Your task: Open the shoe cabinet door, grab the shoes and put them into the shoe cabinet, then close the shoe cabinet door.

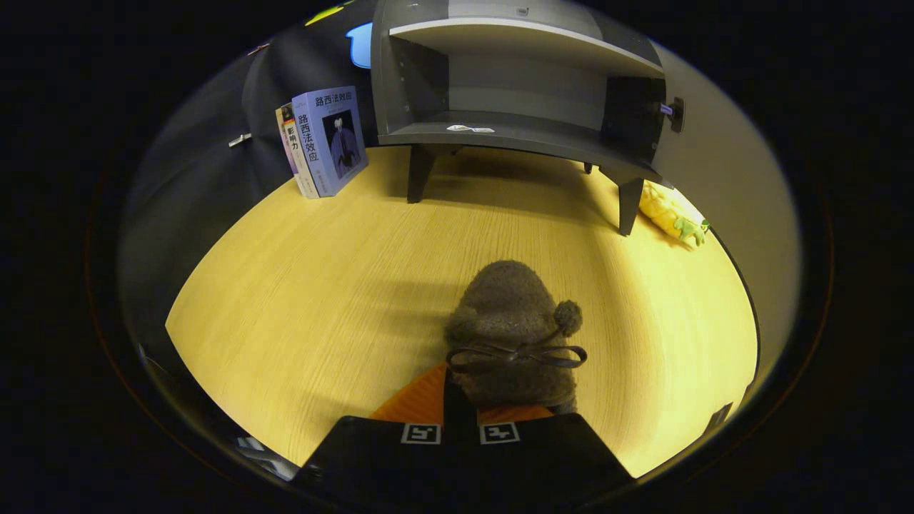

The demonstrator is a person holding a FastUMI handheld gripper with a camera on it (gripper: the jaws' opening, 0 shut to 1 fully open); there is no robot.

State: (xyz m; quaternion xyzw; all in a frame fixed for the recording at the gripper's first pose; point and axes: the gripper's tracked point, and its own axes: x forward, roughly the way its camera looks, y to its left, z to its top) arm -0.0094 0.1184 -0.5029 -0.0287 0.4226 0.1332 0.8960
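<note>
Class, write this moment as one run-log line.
gripper: shut on fuzzy slipper | cabinet: door open, shelves bare | slipper: above wooden floor, short of cabinet | next: likely carry inside

One shoe (pixel 511 335) sat pinched between the gripper's (pixel 460 410) two closed fingers. One cabinet (pixel 521 93) stood beyond, with two shelves and three visible legs. Two books (pixel 323 141) leaned beside it. One plush toy (pixel 673 213) lay on one table (pixel 307 285).

Fuzzy grey-brown slipper (pixel 510 321) with bow, on wooden tabletop, grey shoe cabinet (pixel 521 135) beyond, open
</note>
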